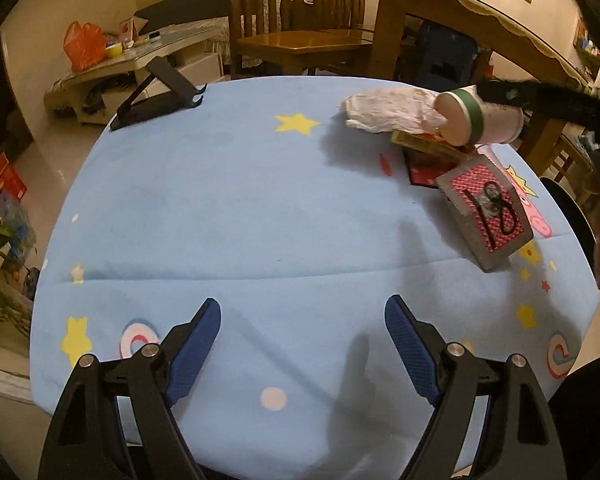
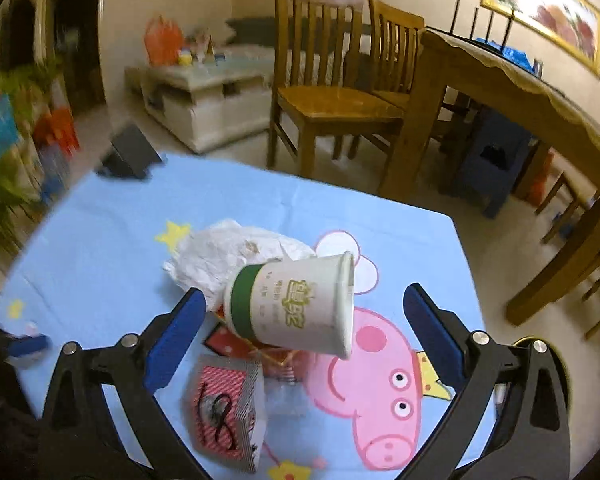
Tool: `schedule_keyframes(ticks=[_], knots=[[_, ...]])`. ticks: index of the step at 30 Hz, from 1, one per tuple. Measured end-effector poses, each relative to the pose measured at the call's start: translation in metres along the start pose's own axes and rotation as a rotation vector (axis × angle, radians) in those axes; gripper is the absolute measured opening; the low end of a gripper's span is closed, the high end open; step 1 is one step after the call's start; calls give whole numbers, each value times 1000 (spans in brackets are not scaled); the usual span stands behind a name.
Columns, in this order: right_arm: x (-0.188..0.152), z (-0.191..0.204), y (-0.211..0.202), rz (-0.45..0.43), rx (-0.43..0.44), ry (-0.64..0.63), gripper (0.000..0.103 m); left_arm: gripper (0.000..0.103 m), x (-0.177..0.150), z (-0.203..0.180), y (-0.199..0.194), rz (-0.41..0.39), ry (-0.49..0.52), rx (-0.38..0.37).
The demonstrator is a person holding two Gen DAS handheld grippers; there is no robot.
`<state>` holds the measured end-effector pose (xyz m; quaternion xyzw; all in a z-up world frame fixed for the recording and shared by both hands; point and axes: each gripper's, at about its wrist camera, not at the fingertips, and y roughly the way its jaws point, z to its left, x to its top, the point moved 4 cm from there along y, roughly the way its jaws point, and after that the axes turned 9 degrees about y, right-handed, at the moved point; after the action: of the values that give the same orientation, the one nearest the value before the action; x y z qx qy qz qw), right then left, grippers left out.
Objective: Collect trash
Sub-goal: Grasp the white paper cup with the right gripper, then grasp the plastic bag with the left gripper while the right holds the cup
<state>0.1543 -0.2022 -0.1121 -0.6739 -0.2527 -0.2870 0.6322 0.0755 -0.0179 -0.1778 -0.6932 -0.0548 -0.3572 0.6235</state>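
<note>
While both jaws open, pig print (image 2: pixel 380 384) only in right wrist view

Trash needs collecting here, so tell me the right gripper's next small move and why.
Probably close the right gripper on the paper cup: the cup lies tilted on its side between the wide-open fingers, with neither pad touching it, just in front of the crumpled white paper.

You see a light blue tablecloth (image 2: pixel 100 236) with yellow stars and a pink cartoon pig, a white paper cup (image 2: pixel 296 304) with a green band and green lettering, crumpled white paper (image 1: pixel 384 110), and a grey-edged, pink-and-red patterned gift bag (image 1: pixel 486 216).
</note>
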Motion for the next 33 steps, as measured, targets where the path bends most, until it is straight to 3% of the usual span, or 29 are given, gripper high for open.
schedule_keyframes(ticks=[3,5,10,12,19,24,29,30,33], knots=[[-4,11,19,34,-49,-33,95,81,0,-1,1,-1,-4,-6],[-10,6,19,37,-37,-17,67,81,-3,-2,2,-1,-7,-9],[-25,-34,-8,49,70,92,67,81,0,0,6,8,-4,-13],[-32,-59,-24,52,163,177,67,81,4,-2,8,8,3,-14],[-67,-162,-54,43,363,476,68,81,53,-13,18,1,7,-69],[-96,-213,-47,37,389,622,68,81,111,-29,44,27,-27,-164],[-106,-234,-38,34,414,682,68,81,153,-42,80,82,-65,-144],[-105,-236,-41,25,418,677,68,80,159,-46,87,92,-63,-139],[-96,-230,-43,5,410,638,68,56,168,-51,95,99,-59,-146]])
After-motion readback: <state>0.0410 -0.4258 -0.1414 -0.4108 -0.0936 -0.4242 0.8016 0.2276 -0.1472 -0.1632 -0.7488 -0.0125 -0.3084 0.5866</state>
